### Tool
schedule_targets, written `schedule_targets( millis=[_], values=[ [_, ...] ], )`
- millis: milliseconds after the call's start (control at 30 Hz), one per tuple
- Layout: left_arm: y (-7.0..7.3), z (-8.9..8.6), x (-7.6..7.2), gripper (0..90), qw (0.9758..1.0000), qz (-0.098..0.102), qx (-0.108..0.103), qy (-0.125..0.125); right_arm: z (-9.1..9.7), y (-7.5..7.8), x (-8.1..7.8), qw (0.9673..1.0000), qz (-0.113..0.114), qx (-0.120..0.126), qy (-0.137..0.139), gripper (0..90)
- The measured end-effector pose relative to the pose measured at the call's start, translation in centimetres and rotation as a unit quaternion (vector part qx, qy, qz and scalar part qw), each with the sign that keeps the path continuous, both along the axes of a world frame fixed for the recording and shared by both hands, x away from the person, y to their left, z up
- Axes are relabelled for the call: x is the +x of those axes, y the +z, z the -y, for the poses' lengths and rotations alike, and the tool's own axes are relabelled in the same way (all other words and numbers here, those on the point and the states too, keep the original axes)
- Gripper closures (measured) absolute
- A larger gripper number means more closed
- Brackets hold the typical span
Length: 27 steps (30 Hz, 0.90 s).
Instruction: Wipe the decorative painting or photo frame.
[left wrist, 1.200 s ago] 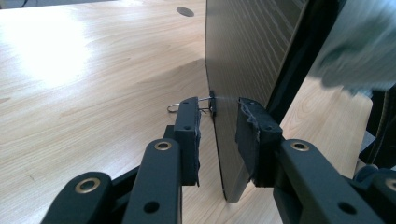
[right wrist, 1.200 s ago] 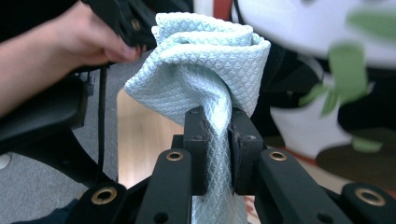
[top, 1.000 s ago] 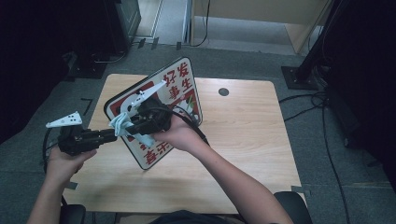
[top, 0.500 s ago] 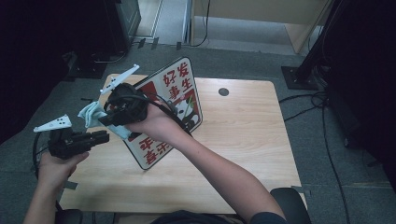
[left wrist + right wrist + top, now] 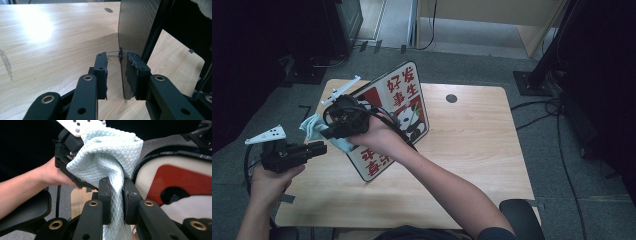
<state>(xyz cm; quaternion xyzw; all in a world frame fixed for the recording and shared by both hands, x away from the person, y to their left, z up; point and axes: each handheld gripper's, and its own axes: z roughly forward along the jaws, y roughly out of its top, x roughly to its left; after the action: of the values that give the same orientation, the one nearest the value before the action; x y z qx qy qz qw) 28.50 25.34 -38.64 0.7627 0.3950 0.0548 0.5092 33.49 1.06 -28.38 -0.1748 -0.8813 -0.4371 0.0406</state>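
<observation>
A sign board with a panda and red characters stands tilted on the wooden table. My right gripper is at the board's left edge, shut on a light-blue waffle cloth. In the right gripper view the cloth bunches above the right gripper, with the board's face to the right. My left gripper is level and just left of the board. In the left gripper view the board's dark edge lines up with the gap of the left gripper. The jaws are apart, and the left pad is clear of the board.
A round cable hole sits near the table's far edge. Grey carpet surrounds the table, with cables on the right and dark equipment behind. A chair part shows at the near right.
My right gripper has carried the cloth leftward from the board's face to its left edge. The left gripper has drawn back slightly to the left.
</observation>
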Motion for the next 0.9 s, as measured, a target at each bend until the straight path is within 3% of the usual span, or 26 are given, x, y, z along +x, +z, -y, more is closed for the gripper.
schedule_targets(
  millis=[700,900],
  values=[
    [-0.1,0.5,0.7,70.4,0.9999,0.002,-0.001,-0.012,0.9,-2.8,-0.3,0.9998,-0.019,0.005,-0.005,79.9],
    [-0.1,0.7,1.1,70.5,0.9998,0.0,0.0,-0.019,0.9,-4.0,-0.5,0.9996,-0.027,-0.004,-0.004,79.9]
  ],
)
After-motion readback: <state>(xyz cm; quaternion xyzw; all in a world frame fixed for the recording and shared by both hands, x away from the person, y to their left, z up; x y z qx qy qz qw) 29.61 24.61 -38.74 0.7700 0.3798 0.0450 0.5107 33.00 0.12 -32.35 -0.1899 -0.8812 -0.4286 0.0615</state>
